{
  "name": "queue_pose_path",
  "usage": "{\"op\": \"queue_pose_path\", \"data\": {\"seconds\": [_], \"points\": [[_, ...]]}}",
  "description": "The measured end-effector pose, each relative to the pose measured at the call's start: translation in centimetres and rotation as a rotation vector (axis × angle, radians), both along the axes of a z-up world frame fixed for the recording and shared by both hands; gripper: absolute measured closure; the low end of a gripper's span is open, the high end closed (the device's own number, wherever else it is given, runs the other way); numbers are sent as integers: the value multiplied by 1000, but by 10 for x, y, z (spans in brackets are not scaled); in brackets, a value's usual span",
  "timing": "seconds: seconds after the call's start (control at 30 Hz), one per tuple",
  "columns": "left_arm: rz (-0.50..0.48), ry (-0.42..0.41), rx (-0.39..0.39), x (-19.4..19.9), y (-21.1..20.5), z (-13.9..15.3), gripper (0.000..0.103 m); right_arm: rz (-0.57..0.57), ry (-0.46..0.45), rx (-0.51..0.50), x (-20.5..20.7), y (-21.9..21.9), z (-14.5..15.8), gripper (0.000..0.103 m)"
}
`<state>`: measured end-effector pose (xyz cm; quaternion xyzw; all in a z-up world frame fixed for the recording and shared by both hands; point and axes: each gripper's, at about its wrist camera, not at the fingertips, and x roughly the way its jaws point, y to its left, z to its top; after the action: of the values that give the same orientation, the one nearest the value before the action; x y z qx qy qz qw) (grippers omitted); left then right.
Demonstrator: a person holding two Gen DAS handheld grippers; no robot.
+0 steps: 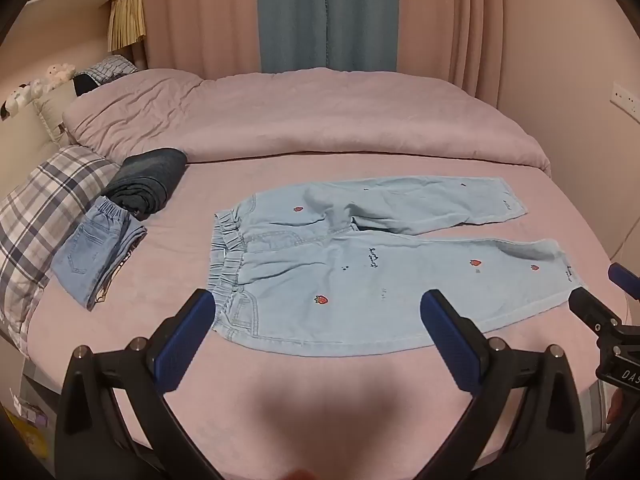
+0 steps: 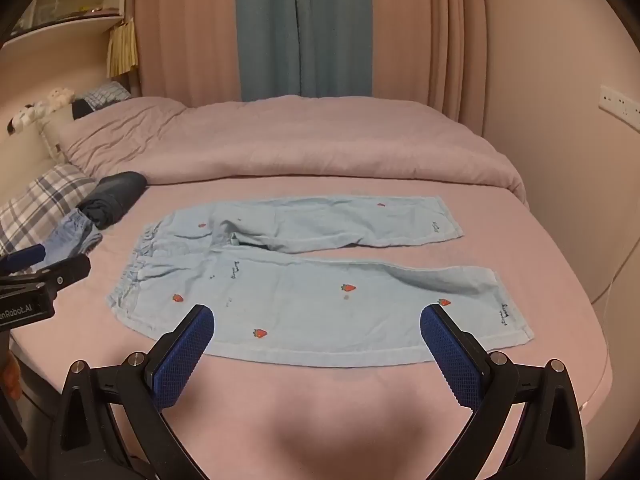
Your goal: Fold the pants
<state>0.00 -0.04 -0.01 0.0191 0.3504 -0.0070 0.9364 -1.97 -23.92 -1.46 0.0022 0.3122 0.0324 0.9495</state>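
Currently pants (image 1: 360, 264) flat on bed (image 1: 320, 380), waistband left, legs splayed right, ready for lengthwise fold. Left gripper (image 1: 318, 320) and right gripper (image 2: 316, 332) hover at near edge, jaws spread wide, holding nothing. Folded clothes (image 1: 120, 220) stacked aside by pillow (image 1: 44, 208).

Pants (image 1: 360, 264) lettering — too small
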Motion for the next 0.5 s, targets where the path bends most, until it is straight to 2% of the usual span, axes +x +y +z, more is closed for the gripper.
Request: {"op": "queue_pose_path", "data": {"seconds": [0.07, 0.1, 0.27, 0.37, 0.5], "points": [[-7, 1, 1, 0, -1, 0, 0, 0, -10, 5, 0, 0, 1, 1], [-5, 15, 35, 2, -12, -4, 0, 0, -9, 5, 0, 0, 1, 1], [-16, 20, -3, 4, -17, -8, 0, 0, -8, 4, 0, 0, 3, 1], [-28, 18, -37, 1, -4, -4, 0, 0, -7, 4, 0, 0, 3, 1], [-29, 13, -37, 0, -3, -4, 0, -1, -8, 3, 0, 0, 2, 1]]}}
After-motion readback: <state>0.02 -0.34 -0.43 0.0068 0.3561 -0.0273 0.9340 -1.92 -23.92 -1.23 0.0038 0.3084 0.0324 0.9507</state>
